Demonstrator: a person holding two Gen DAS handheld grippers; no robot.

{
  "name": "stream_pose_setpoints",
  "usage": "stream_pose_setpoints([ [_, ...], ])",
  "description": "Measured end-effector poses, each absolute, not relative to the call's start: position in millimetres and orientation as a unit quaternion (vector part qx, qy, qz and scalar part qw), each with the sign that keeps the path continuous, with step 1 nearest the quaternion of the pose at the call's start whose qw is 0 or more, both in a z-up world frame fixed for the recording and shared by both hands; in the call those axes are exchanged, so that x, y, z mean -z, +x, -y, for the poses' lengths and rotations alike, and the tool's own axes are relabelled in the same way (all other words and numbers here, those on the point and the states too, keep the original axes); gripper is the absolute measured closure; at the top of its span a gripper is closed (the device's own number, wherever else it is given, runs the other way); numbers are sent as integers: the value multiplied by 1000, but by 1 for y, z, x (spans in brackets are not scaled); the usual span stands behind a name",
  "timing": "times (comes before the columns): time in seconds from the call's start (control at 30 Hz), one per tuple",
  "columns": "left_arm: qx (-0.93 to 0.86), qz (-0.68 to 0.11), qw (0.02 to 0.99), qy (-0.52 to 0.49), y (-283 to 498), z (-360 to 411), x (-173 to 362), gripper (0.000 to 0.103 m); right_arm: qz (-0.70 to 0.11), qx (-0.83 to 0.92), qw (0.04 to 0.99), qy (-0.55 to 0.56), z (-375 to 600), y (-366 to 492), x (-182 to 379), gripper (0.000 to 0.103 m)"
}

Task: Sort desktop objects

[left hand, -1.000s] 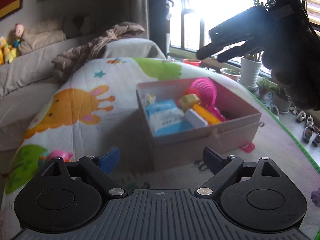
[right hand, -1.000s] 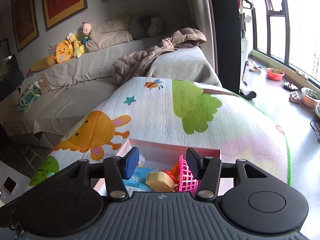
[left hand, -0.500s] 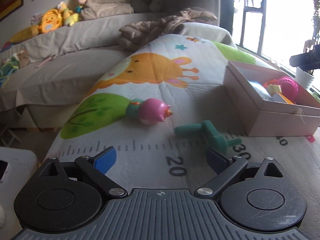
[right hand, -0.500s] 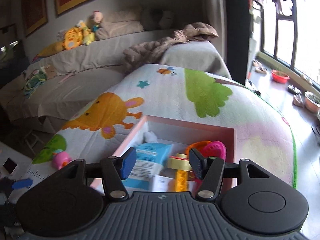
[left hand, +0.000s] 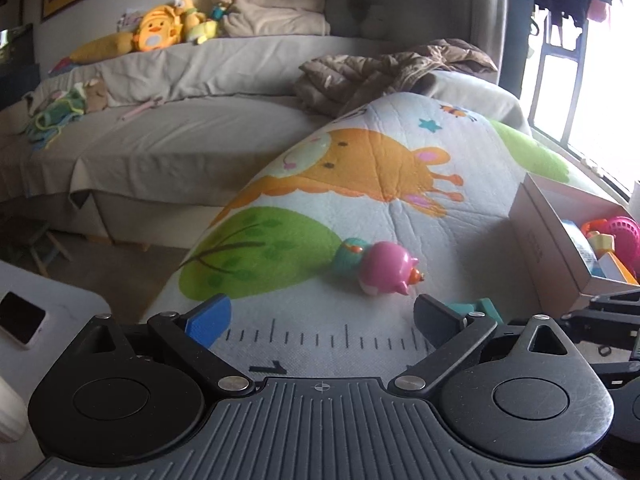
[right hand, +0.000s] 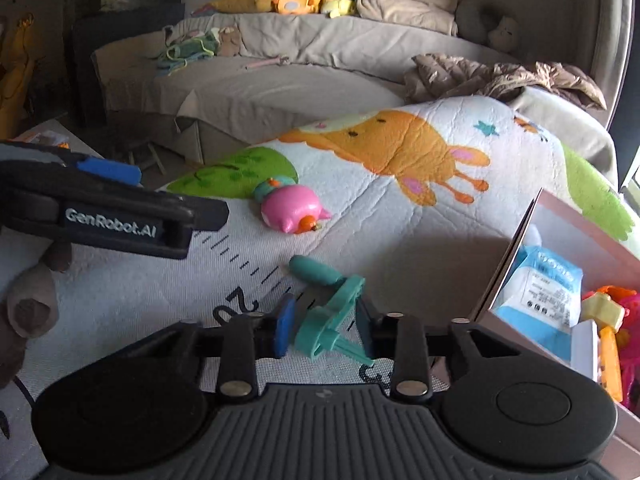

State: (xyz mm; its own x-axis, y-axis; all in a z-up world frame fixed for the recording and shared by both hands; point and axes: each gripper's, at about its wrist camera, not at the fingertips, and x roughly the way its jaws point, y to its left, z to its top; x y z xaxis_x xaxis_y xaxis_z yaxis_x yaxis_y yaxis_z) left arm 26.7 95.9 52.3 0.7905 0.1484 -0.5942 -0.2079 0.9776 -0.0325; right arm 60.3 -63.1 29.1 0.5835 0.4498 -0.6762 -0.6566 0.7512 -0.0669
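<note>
- While the right gripper [right hand: 324, 330] is closing, its fingers [right hand: 285, 330] are flanking the teal toy [right hand: 334, 320] on the mat [right hand: 400, 248], near it; contact is unclear.
- The left gripper [left hand: 322, 316] is standing wide and empty, facing the pink toy [left hand: 386, 268].
- The box [right hand: 516, 256] is sitting just to the right.
- Half a second ago the right gripper was hanging over the box, fingers wider apart.

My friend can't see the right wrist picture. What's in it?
The right gripper is closing around a teal plastic toy on a cartoon play mat. A pink bird toy lies farther back, and an open box of toys sits at right.
</note>
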Motion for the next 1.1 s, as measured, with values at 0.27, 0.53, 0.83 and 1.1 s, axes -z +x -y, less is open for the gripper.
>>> stream_pose_setpoints([
  [0.27,-60,-323,944,-2,72,-77,-41,2,-343,-310,877,-128,125,24,-33,90],
  [0.53,-88,-351,932,1,128,-75,-23,3,-354,-216,903,-110,199,-10,-37,86],
  [0.83,-83,-359,930,15,117,-68,-21,33,-335,-118,935,-11,264,12,-55,46],
  [1.1,80,-358,930,23,55,-15,-26,31,-318,-54,945,60,298,63,-69,25],
])
